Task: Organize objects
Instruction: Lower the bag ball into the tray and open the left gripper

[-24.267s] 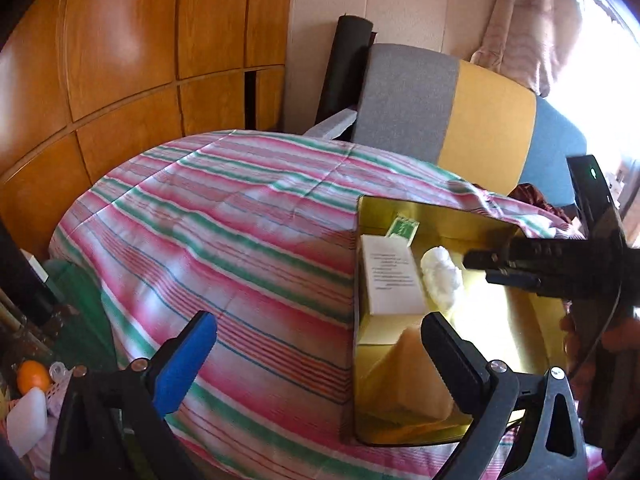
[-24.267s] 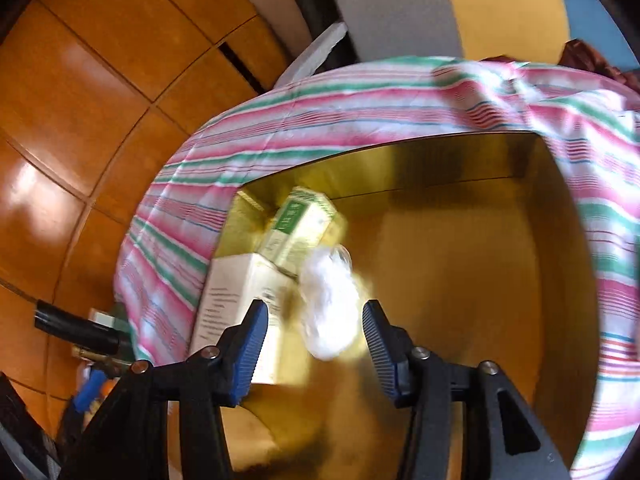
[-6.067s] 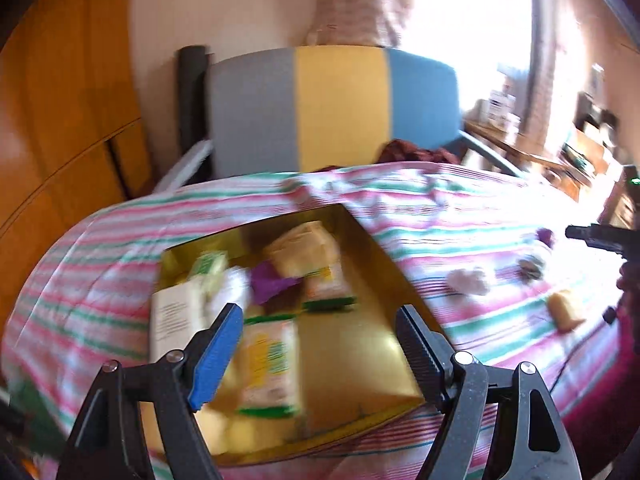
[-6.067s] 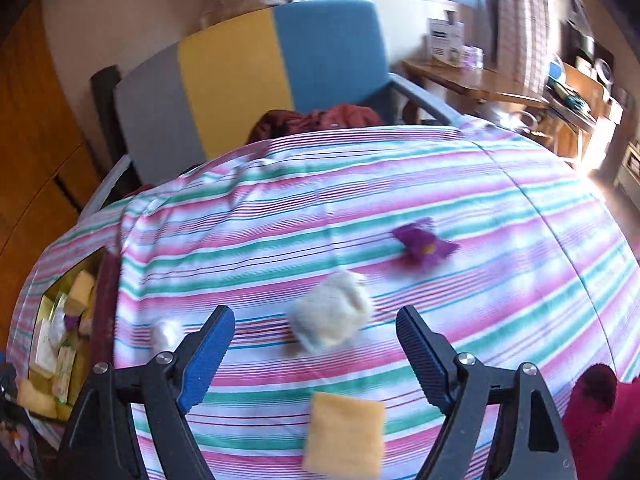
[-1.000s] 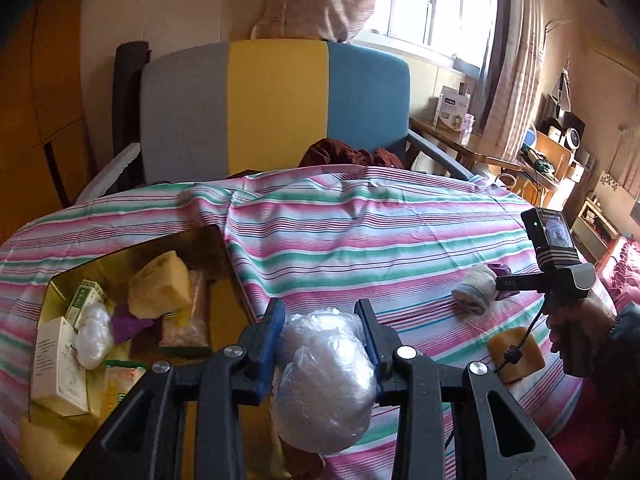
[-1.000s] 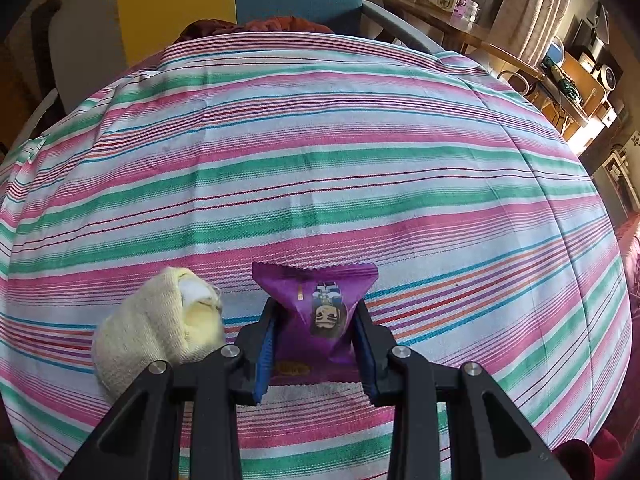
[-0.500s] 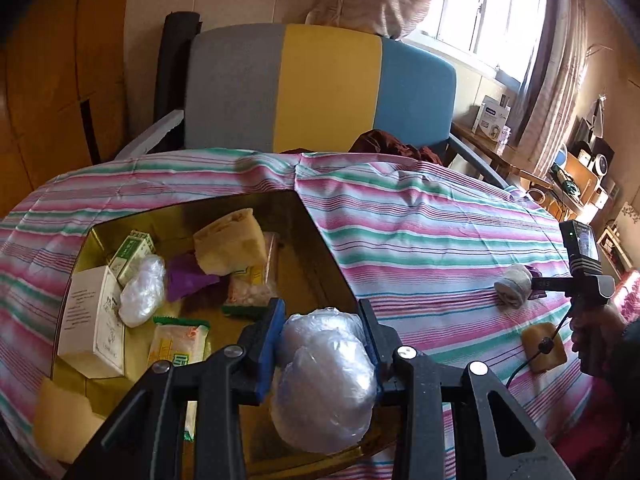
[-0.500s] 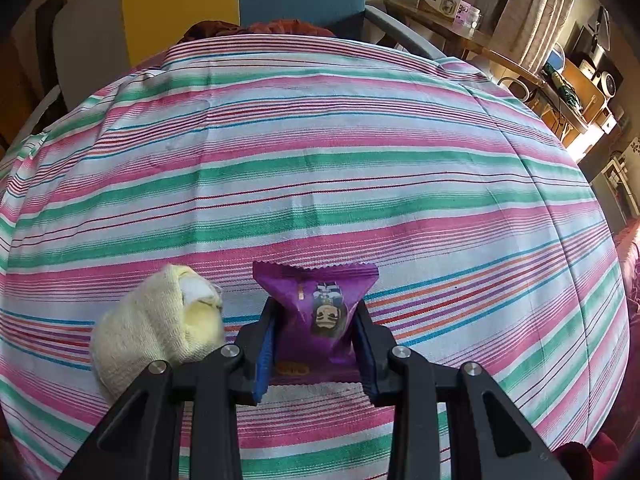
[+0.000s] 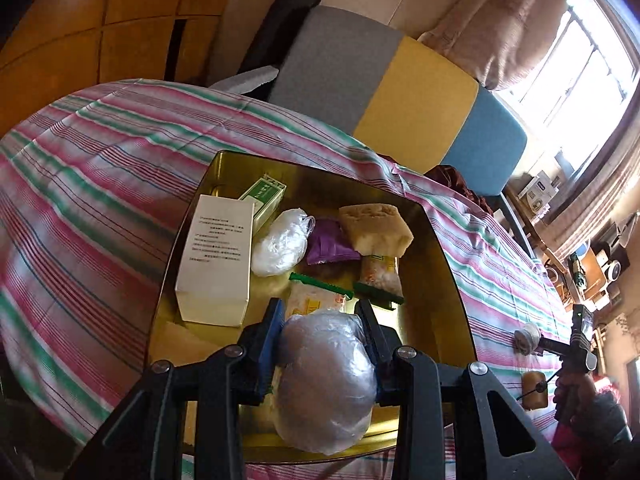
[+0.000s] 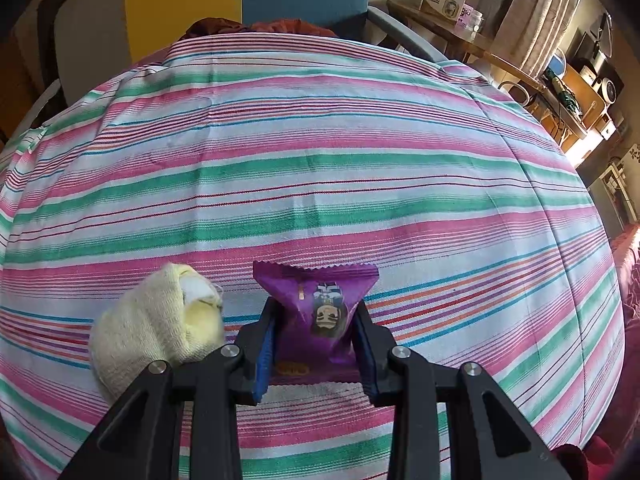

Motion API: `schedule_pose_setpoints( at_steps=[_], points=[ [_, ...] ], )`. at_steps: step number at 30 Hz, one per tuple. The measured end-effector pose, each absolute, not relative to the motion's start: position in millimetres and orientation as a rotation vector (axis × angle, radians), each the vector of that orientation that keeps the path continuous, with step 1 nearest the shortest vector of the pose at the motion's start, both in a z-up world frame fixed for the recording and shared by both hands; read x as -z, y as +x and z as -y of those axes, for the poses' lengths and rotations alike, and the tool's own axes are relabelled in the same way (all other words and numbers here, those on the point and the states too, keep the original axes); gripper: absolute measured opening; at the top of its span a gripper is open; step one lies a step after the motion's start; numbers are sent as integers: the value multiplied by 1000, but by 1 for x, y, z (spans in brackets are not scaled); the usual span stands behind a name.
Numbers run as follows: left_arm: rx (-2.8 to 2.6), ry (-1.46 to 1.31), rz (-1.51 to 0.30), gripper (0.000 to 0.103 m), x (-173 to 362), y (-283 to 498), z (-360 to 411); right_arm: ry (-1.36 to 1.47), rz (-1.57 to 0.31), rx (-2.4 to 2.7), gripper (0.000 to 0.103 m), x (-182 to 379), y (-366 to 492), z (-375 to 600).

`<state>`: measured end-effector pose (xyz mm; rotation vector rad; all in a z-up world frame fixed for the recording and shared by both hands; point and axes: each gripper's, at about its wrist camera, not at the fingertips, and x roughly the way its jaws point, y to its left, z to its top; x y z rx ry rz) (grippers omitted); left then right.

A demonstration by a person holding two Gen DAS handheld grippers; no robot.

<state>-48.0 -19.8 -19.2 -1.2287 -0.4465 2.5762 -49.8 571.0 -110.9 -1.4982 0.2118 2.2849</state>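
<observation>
My left gripper (image 9: 322, 326) is shut on a clear plastic-wrapped bundle (image 9: 326, 380) and holds it over the near part of the gold tray (image 9: 452, 280). The tray holds a white box (image 9: 218, 258), a green carton (image 9: 264, 194), a second plastic bundle (image 9: 282, 242), a purple packet (image 9: 328, 246), a yellow sponge (image 9: 376, 226) and snack bags (image 9: 316, 300). My right gripper (image 10: 316, 322) is shut on a purple snack packet (image 10: 320, 304) just above the striped cloth (image 10: 320, 168). A rolled cream sock (image 10: 156, 324) lies to its left.
In the left wrist view the sock (image 9: 526, 340) and a yellow sponge (image 9: 534, 390) lie on the cloth at the far right by the right gripper. A grey, yellow and blue chair (image 9: 400, 96) stands behind the table. Shelves with clutter (image 10: 576, 72) stand at the right.
My left gripper has carried the plastic bundle leftward over the tray, whose contents now lie directly ahead. My right gripper has stayed shut on the purple packet, almost unmoved.
</observation>
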Motion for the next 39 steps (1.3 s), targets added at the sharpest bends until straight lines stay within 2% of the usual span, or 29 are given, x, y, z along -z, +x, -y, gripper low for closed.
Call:
schedule_pose_setpoints(
  at_steps=[11, 21, 23, 24, 27, 30, 32, 35, 39],
  points=[
    [-2399, -1312, 346, 37, 37, -86, -51, -1500, -197, -2281, 34, 110, -48, -566],
    [-2439, -1488, 73, 40, 74, -139, -89, -1507, -183, -2281, 34, 109, -49, -565],
    [-2465, -1481, 47, 53, 77, -146, -87, -1506, -181, -2282, 35, 110, -50, -565],
    [-2483, -1481, 50, 55, 77, -148, -85, -1506, -179, -2283, 35, 109, -50, -565],
    [-2526, -1449, 76, 55, 70, -143, -74, -1506, -176, -2284, 35, 109, -50, -565],
    [-2602, -1356, 14, 55, 55, -125, -70, -1506, -174, -2284, 35, 109, -50, -565],
    [-2638, -1293, -18, 60, 46, -110, -67, -1505, -163, -2282, 35, 109, -50, -564],
    [-2668, -1215, -70, 62, 34, -87, -64, -1505, -145, -2281, 34, 108, -51, -563],
    [-2689, -1157, -82, 63, 22, -64, -59, -1501, -130, -2272, 34, 107, -51, -561]
  ],
)
